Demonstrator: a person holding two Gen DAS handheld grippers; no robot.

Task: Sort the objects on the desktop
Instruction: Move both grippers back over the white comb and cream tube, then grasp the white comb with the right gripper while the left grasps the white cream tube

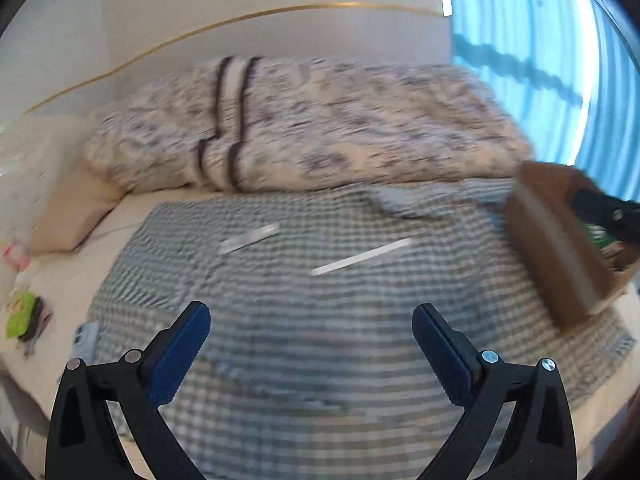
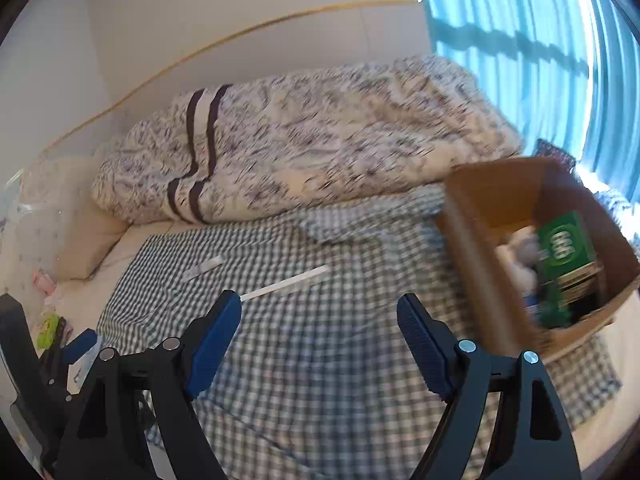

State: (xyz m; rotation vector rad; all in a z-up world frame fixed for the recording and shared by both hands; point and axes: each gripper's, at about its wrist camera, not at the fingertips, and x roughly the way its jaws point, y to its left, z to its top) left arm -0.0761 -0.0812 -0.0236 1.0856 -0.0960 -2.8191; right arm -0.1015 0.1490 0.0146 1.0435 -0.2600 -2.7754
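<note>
Two white strips lie on the checked cloth [image 1: 280,320]: a long one [image 1: 362,258] [image 2: 286,282] and a shorter one [image 1: 248,238] [image 2: 204,268]. A brown cardboard box [image 1: 560,248] [image 2: 472,240] stands at the right, holding a green carton [image 2: 564,244] and something pale and fluffy [image 2: 516,252]. My left gripper [image 1: 312,340] hovers open over the cloth with nothing between its fingers. My right gripper [image 2: 318,320] is also open and empty, left of the box, with the long strip's end just beyond its left fingertip. Both views are motion-blurred.
A patterned quilt [image 1: 320,128] is bunched behind the cloth, with a cream pillow [image 1: 76,216] at left. Small items, one lime green [image 1: 20,316], lie at the bed's left edge. A bright blue curtain [image 2: 540,40] hangs at the right. Part of the left gripper [image 2: 80,344] shows low left.
</note>
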